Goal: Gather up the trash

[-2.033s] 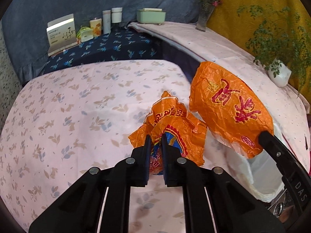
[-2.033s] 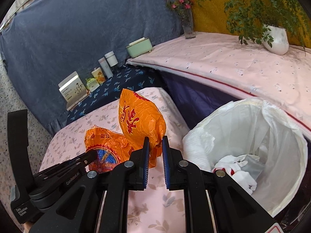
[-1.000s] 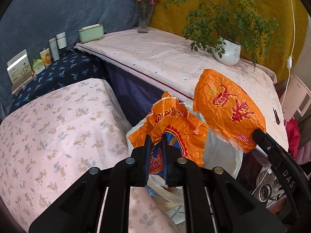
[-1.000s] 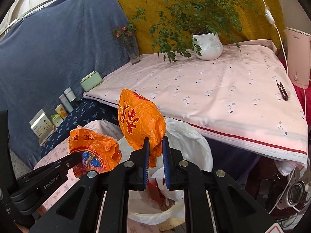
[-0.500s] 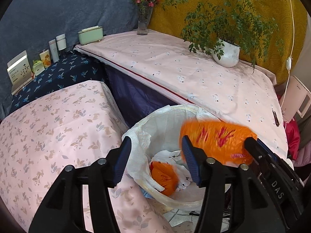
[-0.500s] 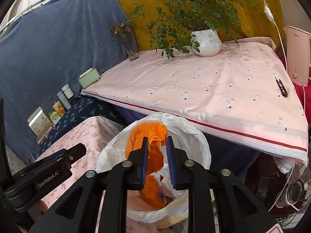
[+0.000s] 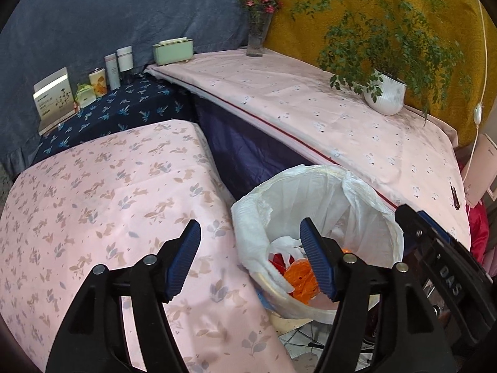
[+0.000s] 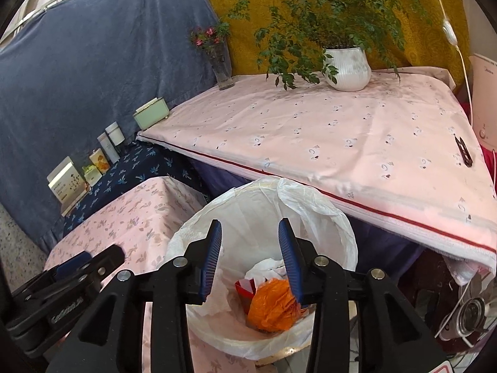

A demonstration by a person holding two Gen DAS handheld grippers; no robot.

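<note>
Left gripper (image 7: 250,242): jaws wide, empty.
Right gripper (image 8: 250,245): released, over bin (image 8: 310,199).
Wrappers (image 8: 273,304): orange, inside bin.
Table (image 7: 93,192): at bin's 9 o'clock.
Plant (image 8: 344,68): 12 o'clock.

1. A low surface (image 7: 93,186) under a pink cloth with a leaf print sits at the near left; no loose item shows on the stretch in view.
2. Behind it, a surface (image 7: 124,112) in dark blue floral cloth carries a white card box (image 7: 54,98), a small green packet (image 7: 84,94), a printed tin (image 7: 98,81), two white tubes (image 7: 118,65).
3. A higher surface (image 7: 341,118) in pale pink dotted cloth with a red hem line carries a mint green box (image 7: 172,50), a glass vase of pink flowers (image 7: 256,37), a white pot with a leafy plant (image 7: 386,96) and a small dark clip (image 8: 463,150) near its right edge.
4. The floor (image 7: 298,335), tiled, shows between the surfaces; the white-lined trash bin (image 8: 316,211) stands there, just beside the leaf-print cloth.
</note>
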